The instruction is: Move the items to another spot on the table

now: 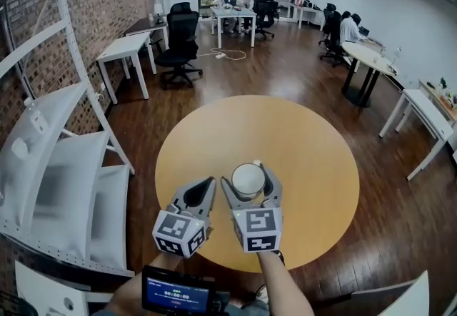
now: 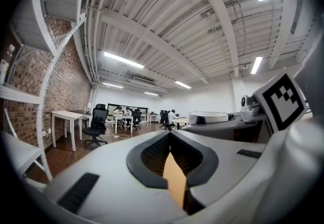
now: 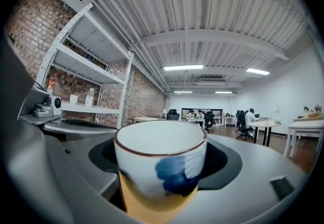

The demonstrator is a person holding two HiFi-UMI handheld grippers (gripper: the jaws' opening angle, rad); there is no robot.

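A white cup (image 1: 248, 179) with a brown rim and a blue mark (image 3: 161, 165) sits between the jaws of my right gripper (image 1: 248, 176), which is shut on it over the near part of the round yellow table (image 1: 307, 158). In the right gripper view the cup fills the gap of the right gripper (image 3: 161, 139). Whether the cup rests on the table or hangs just above it I cannot tell. My left gripper (image 1: 208, 183) is beside it on the left, shut with nothing in it. In the left gripper view only a thin wedge of table shows between the left gripper's (image 2: 169, 136) jaws.
White metal shelving (image 1: 57, 165) stands close on the left against the brick wall. White desks (image 1: 125, 51) and black office chairs (image 1: 178, 43) are further back, with people seated at far desks. A small screen device (image 1: 175, 293) is at the bottom edge.
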